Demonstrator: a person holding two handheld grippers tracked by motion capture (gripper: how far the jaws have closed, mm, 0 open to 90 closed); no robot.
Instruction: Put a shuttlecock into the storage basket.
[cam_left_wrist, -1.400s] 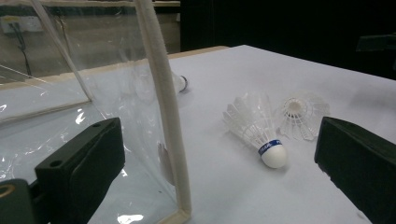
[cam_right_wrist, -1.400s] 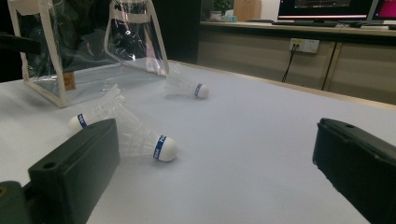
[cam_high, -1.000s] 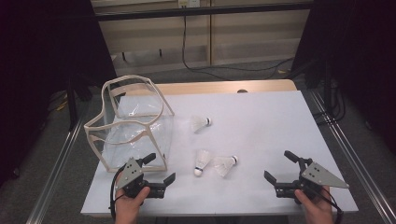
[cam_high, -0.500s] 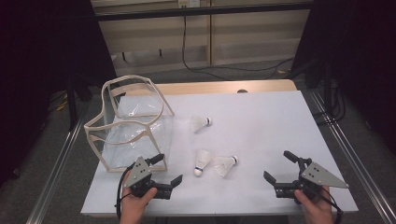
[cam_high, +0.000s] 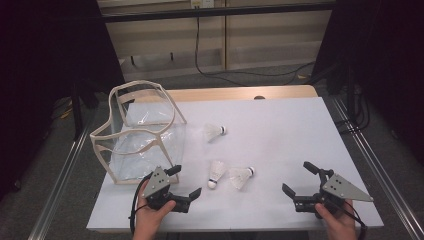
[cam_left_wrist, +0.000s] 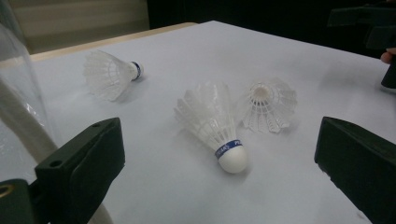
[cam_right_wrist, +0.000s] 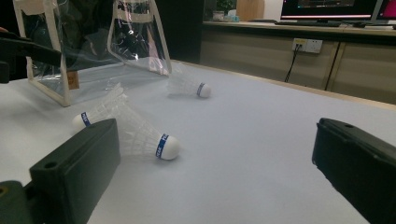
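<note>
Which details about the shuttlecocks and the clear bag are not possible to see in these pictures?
- Print on the nearest shuttlecock's blue band, left gripper view: too small and curved away.
- Right shuttlecock's cork, left gripper view: hidden behind its own feathers.
- Clear bag, high view: reflections on the plastic hide whether anything lies inside.
- Bag in the left gripper view: cut off by the left edge.
- Second shuttlecock, right gripper view: partly hidden by the right gripper's jaw.

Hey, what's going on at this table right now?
A person holds a gripper in each hand over a white table. The left gripper points, jaws open, at the nearest shuttlecock, which lies beside a second shuttlecock. A third shuttlecock lies farther back near a clear bag. The right gripper is open too, holding nothing.
</note>
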